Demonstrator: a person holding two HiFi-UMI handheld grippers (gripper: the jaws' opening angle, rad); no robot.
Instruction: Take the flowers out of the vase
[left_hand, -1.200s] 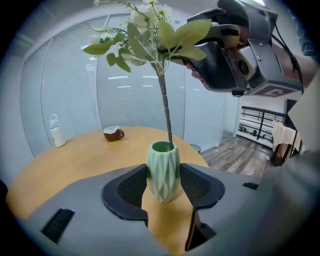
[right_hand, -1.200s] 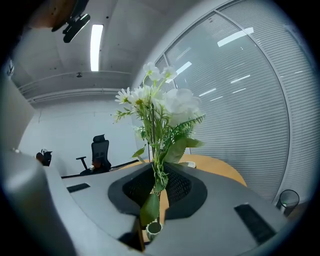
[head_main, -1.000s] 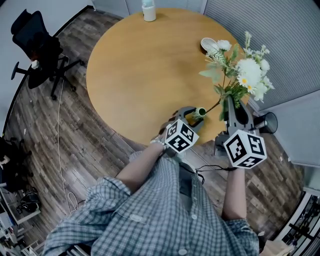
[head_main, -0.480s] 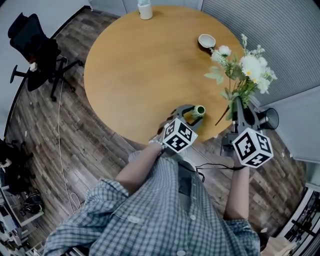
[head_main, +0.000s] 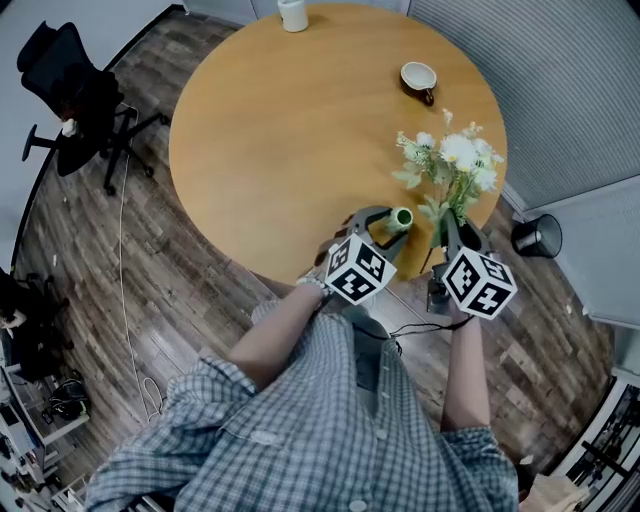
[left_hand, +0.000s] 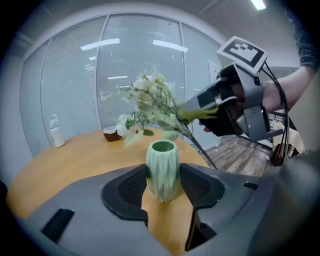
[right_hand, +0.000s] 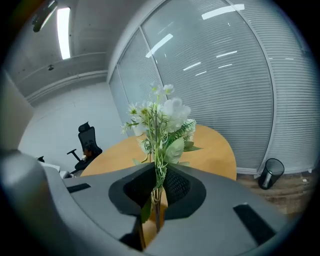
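A pale green ribbed vase (head_main: 401, 217) stands upright near the front edge of the round wooden table (head_main: 280, 130). My left gripper (head_main: 393, 226) is shut on the vase (left_hand: 162, 170), one pad against each side. The bunch of white flowers with green leaves (head_main: 452, 165) is out of the vase, just to its right. My right gripper (head_main: 448, 228) is shut on the stems (right_hand: 156, 192); its jaws have just been closing with the stems between them. The blooms (right_hand: 162, 120) rise above the jaws. In the left gripper view the flowers (left_hand: 150, 100) lean over the vase's empty mouth.
A white and brown cup (head_main: 418, 78) sits at the table's far right and a white bottle (head_main: 292, 14) at its far edge. A black office chair (head_main: 75, 95) stands on the floor at the left, a black bin (head_main: 535, 238) at the right.
My right gripper has sunk with the flowers and come in towards the table's edge, so the blooms now hang low beside the vase. The left gripper and the vase have not moved.
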